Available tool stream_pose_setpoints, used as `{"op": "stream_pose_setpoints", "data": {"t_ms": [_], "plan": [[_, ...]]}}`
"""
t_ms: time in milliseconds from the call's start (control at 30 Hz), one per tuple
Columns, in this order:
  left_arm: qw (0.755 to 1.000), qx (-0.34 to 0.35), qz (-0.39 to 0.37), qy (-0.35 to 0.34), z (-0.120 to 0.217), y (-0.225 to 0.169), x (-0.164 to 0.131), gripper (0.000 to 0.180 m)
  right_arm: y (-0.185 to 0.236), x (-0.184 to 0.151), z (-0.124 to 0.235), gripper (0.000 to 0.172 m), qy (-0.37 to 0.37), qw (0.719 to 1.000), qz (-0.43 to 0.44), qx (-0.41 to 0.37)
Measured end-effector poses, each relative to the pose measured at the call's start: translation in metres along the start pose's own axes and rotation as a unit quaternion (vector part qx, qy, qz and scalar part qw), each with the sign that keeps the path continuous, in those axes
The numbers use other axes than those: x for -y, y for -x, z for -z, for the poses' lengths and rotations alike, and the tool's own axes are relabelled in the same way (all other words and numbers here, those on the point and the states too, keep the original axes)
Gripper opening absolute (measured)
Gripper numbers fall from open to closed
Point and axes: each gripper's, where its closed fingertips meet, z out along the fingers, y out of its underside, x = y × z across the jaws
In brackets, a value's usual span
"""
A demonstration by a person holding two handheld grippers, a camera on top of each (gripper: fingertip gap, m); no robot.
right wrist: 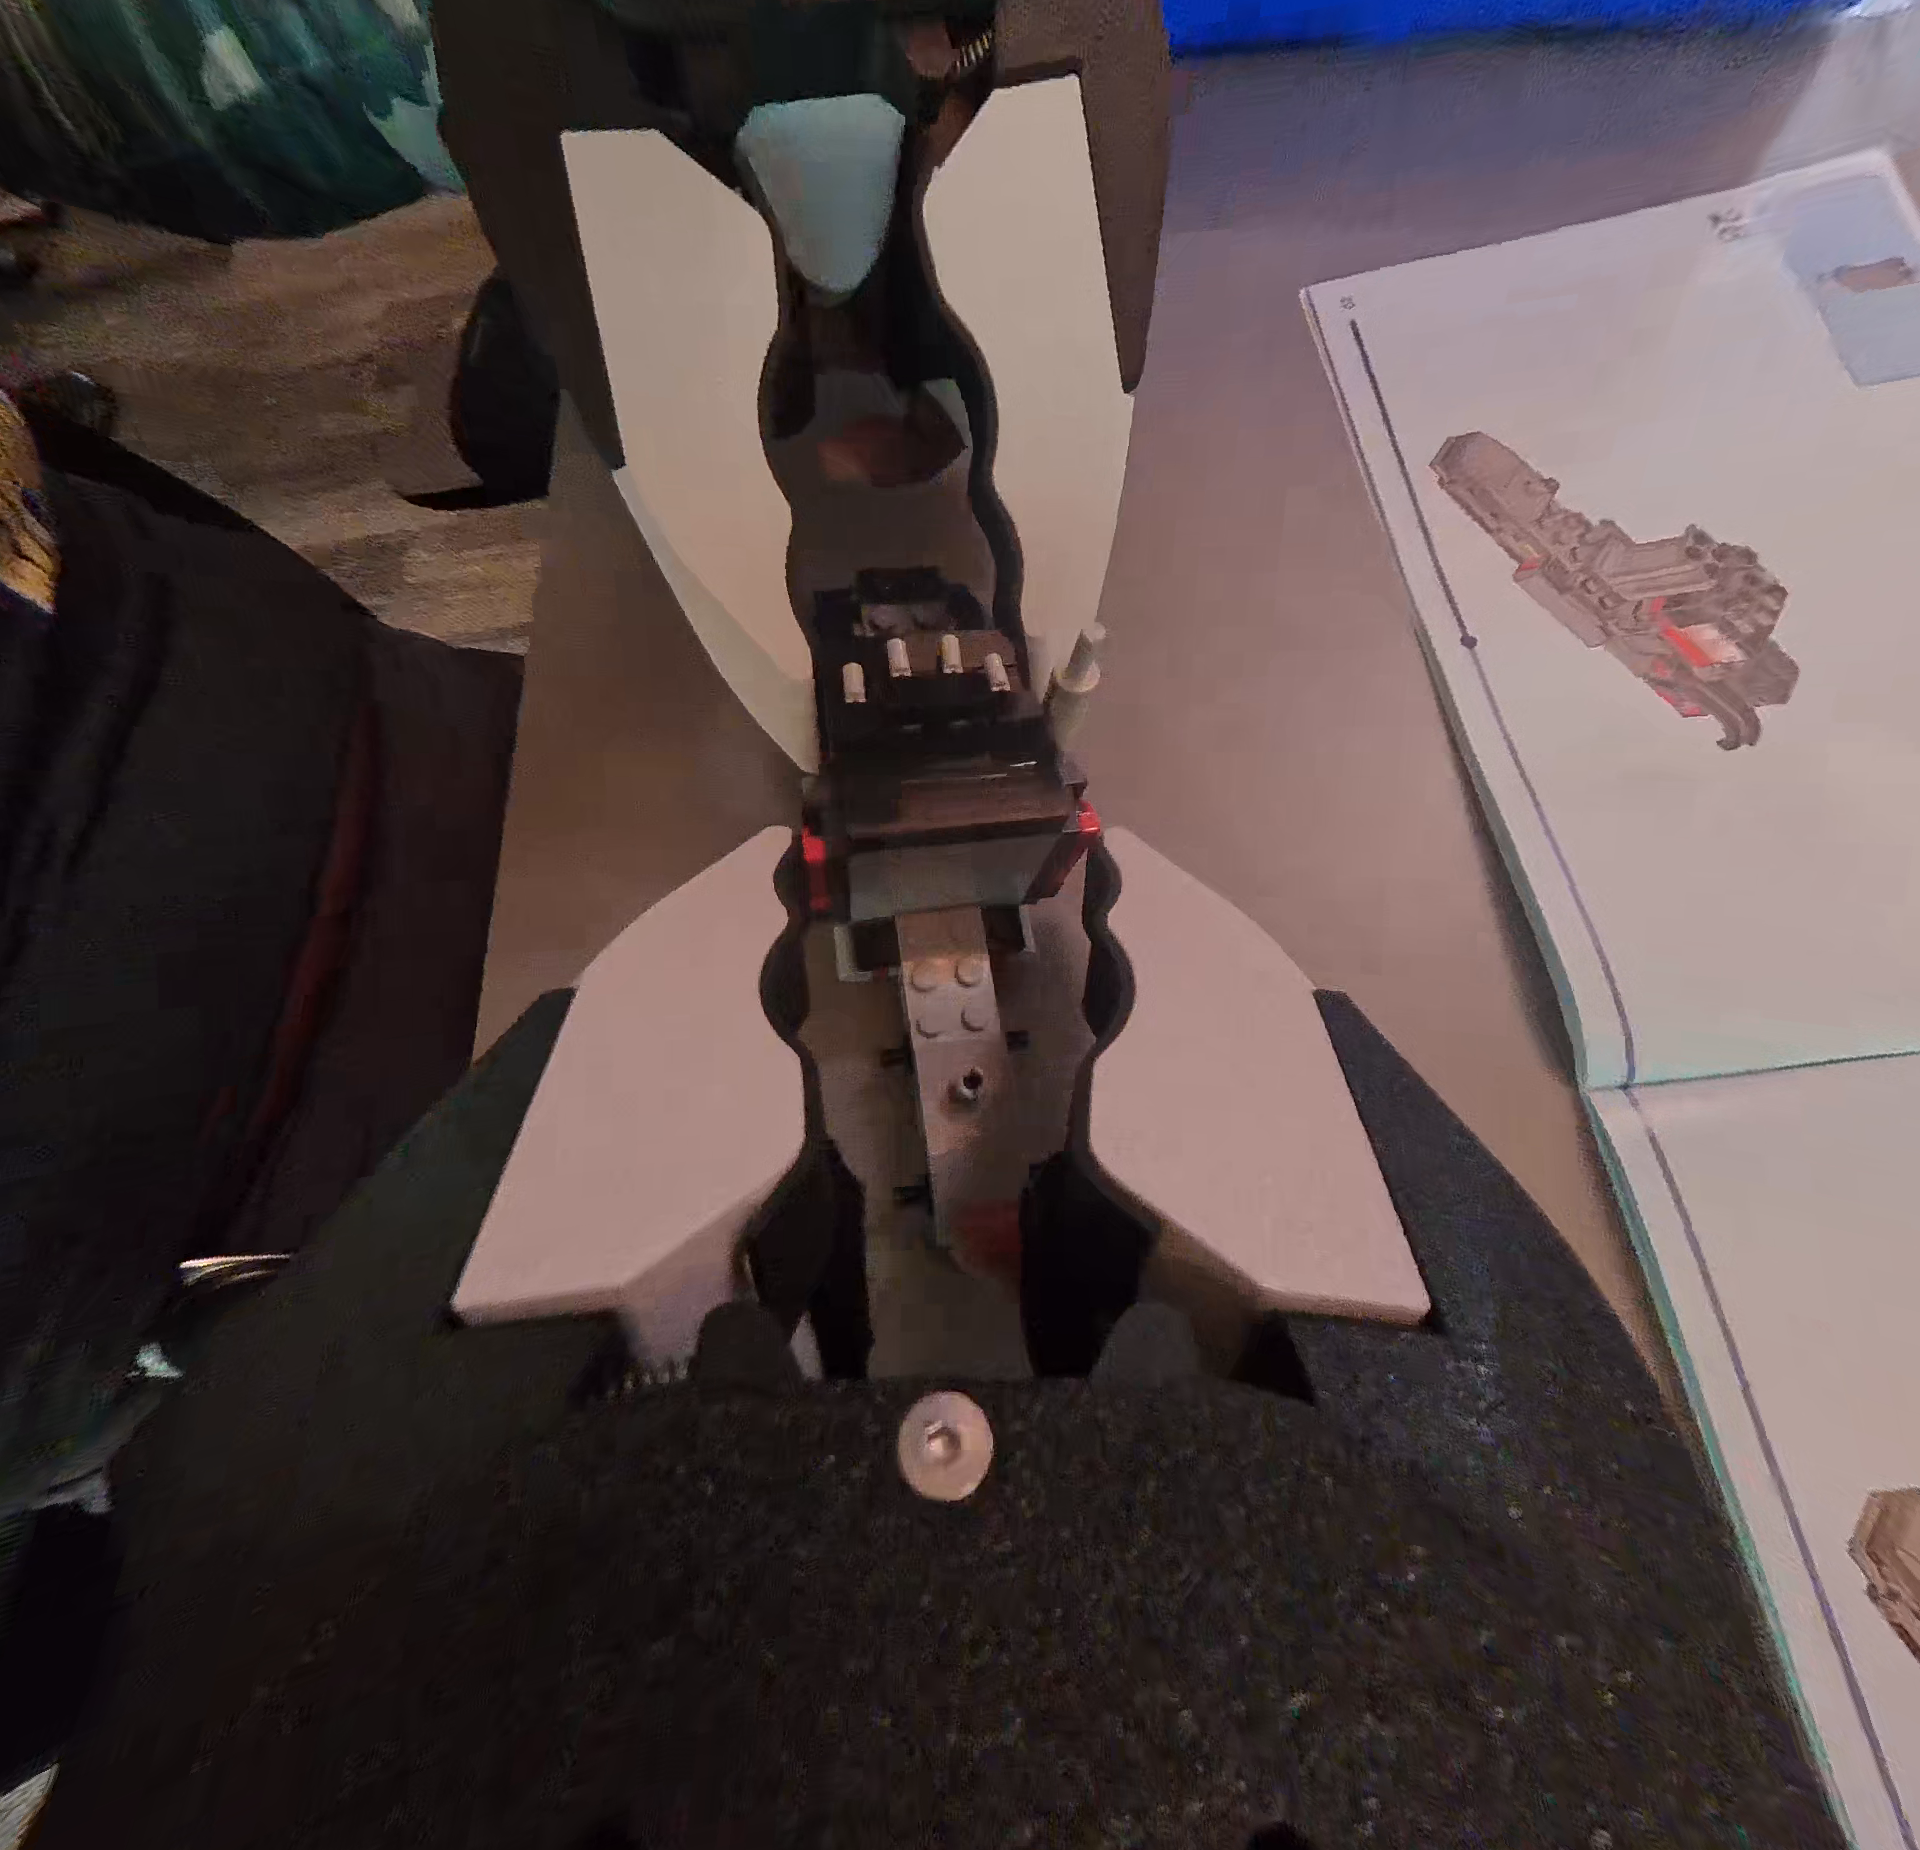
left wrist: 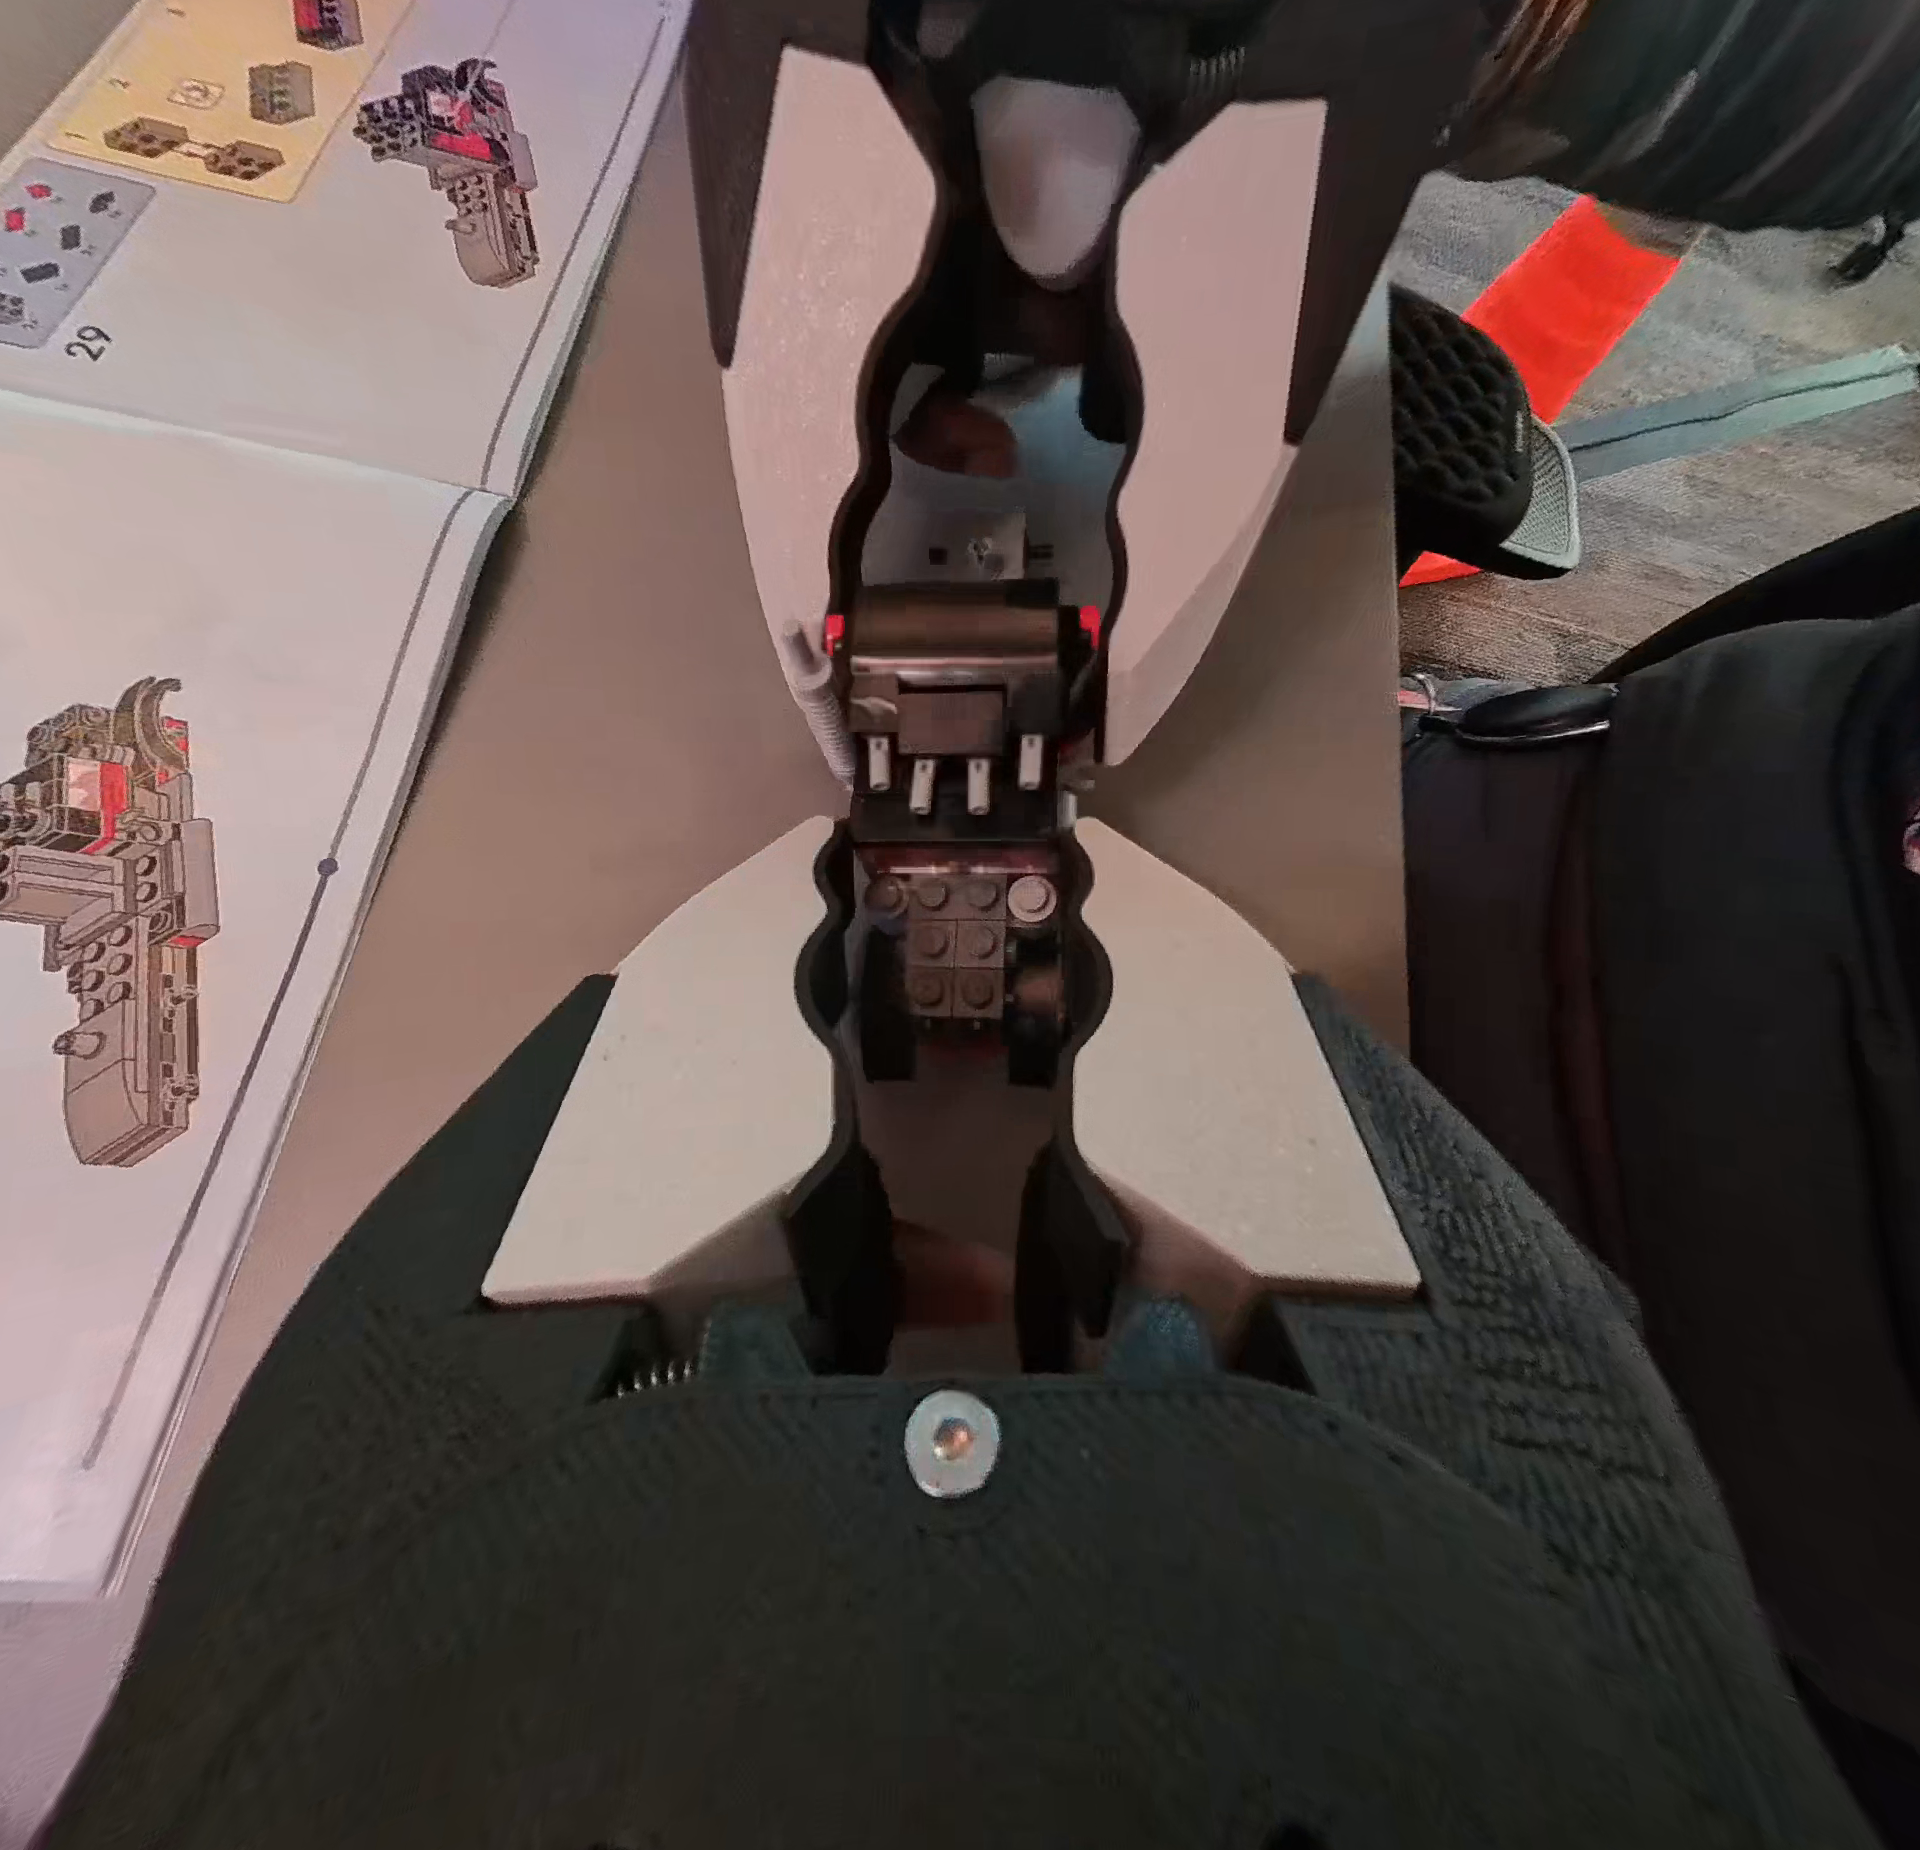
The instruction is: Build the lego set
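While we look along our two tools, we see both of them closed on one brick model (left wrist: 961, 761) that hangs above the tan desk (left wrist: 623, 657).

On the far left of the left view, an open booklet (left wrist: 260, 574) lies flat on the desk. Its pages show drawings of a grey and red brick build.

Next comes our left hand-held gripper (left wrist: 961, 855). It is narrow, and its white fingers (left wrist: 727, 969) squeeze the dark end of the model, the end with the round studs on top. Four small white pegs stick out of the model just past those fingers. A grey ribbed peg pokes out on the model's left side.

Our right hand-held gripper (right wrist: 945, 865) faces the left one, tip to tip. It is narrow too, and its fingers (right wrist: 1195, 969) press on the red sides of the model's other end. A grey studded bar of the model runs back between those fingers.

To the right in the left view, past the desk edge, we see dark clothes (left wrist: 1662, 1073), a black shoe (left wrist: 1475, 439) and an orange cone (left wrist: 1558, 304) on the floor.
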Motion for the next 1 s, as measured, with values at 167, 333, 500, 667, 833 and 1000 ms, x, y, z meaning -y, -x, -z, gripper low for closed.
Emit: {"op": "stream_pose_setpoints", "data": {"t_ms": [167, 333, 500, 667, 833, 1000], "plan": [[0.999, -0.005, 0.052, 0.003, -0.001, 0.009, 0.001, 0.04, -0.009, 0.005, 0.003, 0.051, 0.024, 0.993, -0.074, 0.089], [0.986, -0.019, 0.165, -0.015, 0.002, 0.023, 0.003, 0.039, -0.038, 0.026, 0.027, 0.074, -0.022, 0.997, -0.033, -0.061], [0.97, -0.029, 0.237, -0.045, 0.003, 0.03, 0.006, 0.039, -0.027, 0.015, 0.049, 0.053, -0.005, 0.96, 0.004, -0.281], [0.96, -0.009, 0.269, -0.076, 0.0, 0.036, 0.01, 0.039, -0.01, -0.008, 0.037, 0.003, 0.052, 0.934, -0.052, -0.349], [0.948, -0.005, 0.304, -0.099, -0.002, 0.038, 0.012, 0.039, -0.013, -0.007, 0.018, 0.003, 0.065, 0.928, -0.108, -0.351], [0.942, -0.011, 0.319, -0.105, -0.001, 0.037, 0.011, 0.039, -0.013, -0.005, 0.008, 0.003, 0.073, 0.929, -0.13, -0.339]]}}
